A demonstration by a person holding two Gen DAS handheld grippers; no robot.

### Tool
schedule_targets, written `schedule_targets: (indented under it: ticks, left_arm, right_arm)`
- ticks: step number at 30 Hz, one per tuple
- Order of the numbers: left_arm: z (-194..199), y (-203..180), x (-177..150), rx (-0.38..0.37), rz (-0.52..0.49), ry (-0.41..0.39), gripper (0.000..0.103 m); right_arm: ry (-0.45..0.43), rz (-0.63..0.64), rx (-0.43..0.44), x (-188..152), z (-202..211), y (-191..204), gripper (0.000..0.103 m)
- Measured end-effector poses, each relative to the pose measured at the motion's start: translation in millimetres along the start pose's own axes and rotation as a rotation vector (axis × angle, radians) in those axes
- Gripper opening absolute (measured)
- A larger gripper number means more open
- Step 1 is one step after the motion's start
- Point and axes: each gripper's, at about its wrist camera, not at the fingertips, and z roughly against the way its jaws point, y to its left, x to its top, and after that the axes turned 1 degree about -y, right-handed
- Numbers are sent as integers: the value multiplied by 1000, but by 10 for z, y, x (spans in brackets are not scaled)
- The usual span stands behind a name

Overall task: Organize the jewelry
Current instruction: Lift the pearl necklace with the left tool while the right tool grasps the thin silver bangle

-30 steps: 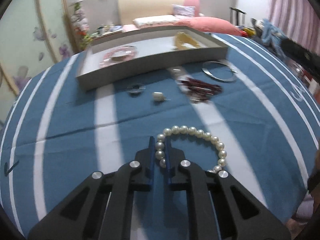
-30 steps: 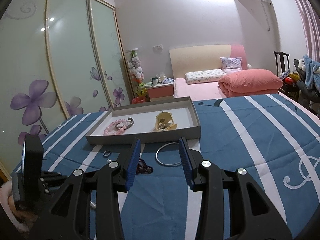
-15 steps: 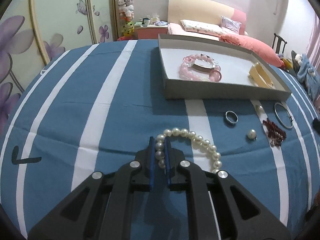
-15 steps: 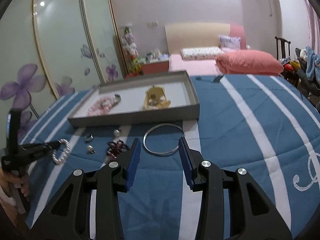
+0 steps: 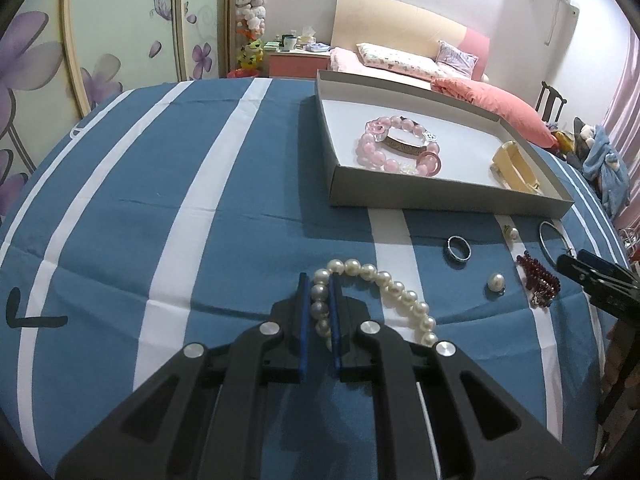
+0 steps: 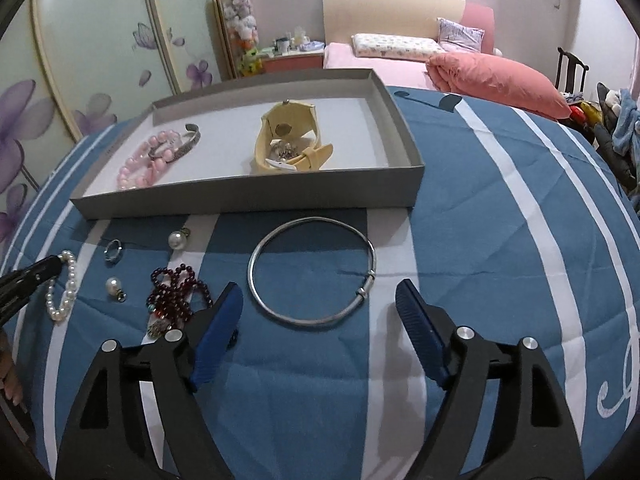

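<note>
My left tool [image 5: 319, 316] is clamped on the pearl bracelet [image 5: 384, 296], lower centre of the L wrist view; the rest of the strand curls off to the right over the blue-and-white striped worktop [image 5: 160, 200]. My right tool [image 6: 320, 312] has jaws opening, nothing between the pads, w/ the silver bangle [image 6: 312, 272] on the cloth just beyond the tips. Only the R view shows the bangle whole; in the L view it's cut off at the right edge. R view also shows the yellow watch [image 6: 288, 140] face-on in the grey tray [image 6: 248, 196], next to the pink bead bracelet [image 6: 140, 168]. Dark red beads [image 6: 176, 292], a ring [image 6: 113, 249] and two loose pearls [image 6: 113, 286] sit left of the bangle. Black marks on the cloth, lower left of L view, aren't legible.
</note>
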Motion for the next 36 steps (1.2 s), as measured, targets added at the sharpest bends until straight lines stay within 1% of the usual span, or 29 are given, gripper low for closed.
schedule_targets:
  ticks: [4,8,9,11,13,18,19,24,28,32,36]
  left_arm:
    - [1,16,-7,-6,2,0,10]
    - [1,14,-7,-6,2,0,10]
    - [2,11,-7,-6,2,0,10]
    - [1,14,-8,-5,2,0,10]
    - [1,13,-8,-5,2,0,10]
    - [3,13,-9,-5,3,0,10]
    - [2,14,-8,-5,3,0,10]
    - [8,31,-12,-23,17,-3,10]
    - [17,40,-9,-47,40,-10,10]
    - [28,47,-9,-55,54,-18,10]
    - [33,34,-3,-53,49,-24,10]
  right_arm:
    - [24,25,-24,64,-89,70,85]
    - [31,47,-39,132,-139,120,85]
    - [31,48,-36,143,-148,113,85]
    - [25,52,-33,149,-130,112,74]
    - [33,48,-31,146,-117,93,73]
    - [16,34,-30,78,-60,44,73]
    - [6,15,-14,59,-25,9,73]
    - [-50,-35,9,44,90,-65,73]
    - [-145,-81,36,27,238,-94,73]
    - [-230,-81,39,23,363,-55,73]
    - [-294,-71,56,9,452,-24,73]
